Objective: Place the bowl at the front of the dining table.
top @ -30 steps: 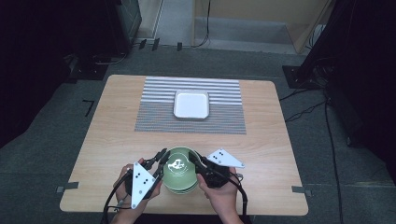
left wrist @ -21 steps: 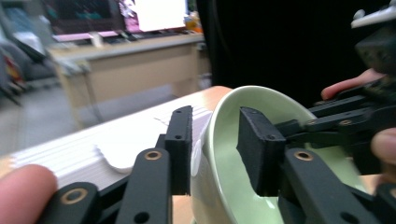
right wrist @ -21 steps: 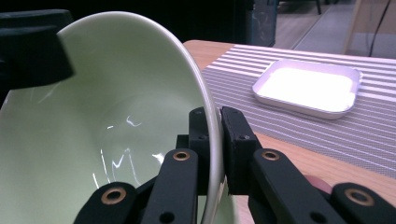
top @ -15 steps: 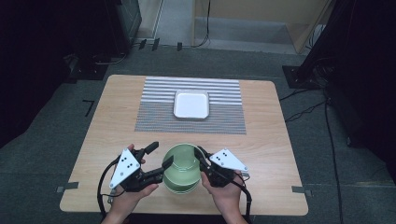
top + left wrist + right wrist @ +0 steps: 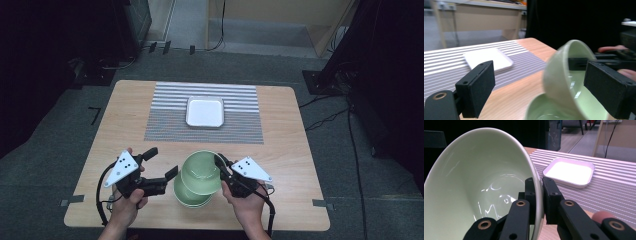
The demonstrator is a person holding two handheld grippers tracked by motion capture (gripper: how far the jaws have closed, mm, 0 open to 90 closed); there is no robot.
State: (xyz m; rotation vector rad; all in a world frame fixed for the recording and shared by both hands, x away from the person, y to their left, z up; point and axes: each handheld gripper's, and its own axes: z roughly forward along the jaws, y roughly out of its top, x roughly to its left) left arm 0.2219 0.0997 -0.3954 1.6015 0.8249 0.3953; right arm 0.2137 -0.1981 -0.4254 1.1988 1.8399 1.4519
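Observation:
Two pale green bowls sit near the table's front edge. The lower bowl (image 5: pixel 189 198) (image 5: pixel 541 112) rests on the wood. The upper bowl (image 5: pixel 201 172) (image 5: pixel 560 75) (image 5: pixel 481 182) is tilted over it, and my right gripper (image 5: pixel 220 162) (image 5: pixel 538 192) is shut on its right rim. My left gripper (image 5: pixel 161 163) (image 5: pixel 541 75) is just left of the bowls. Its jaws have just been opening and now stand wide, with no pad touching either bowl.
A white square tray (image 5: pixel 204 111) (image 5: pixel 487 58) (image 5: pixel 570 172) lies on a grey striped mat (image 5: pixel 165 120) at the middle of the wooden table (image 5: pixel 285 130). Dark floor, cables and stands surround the table.
My left gripper let go of the bowls, opened and drew back to the left. The upper bowl has tipped up off the lower one in my right gripper's hold.

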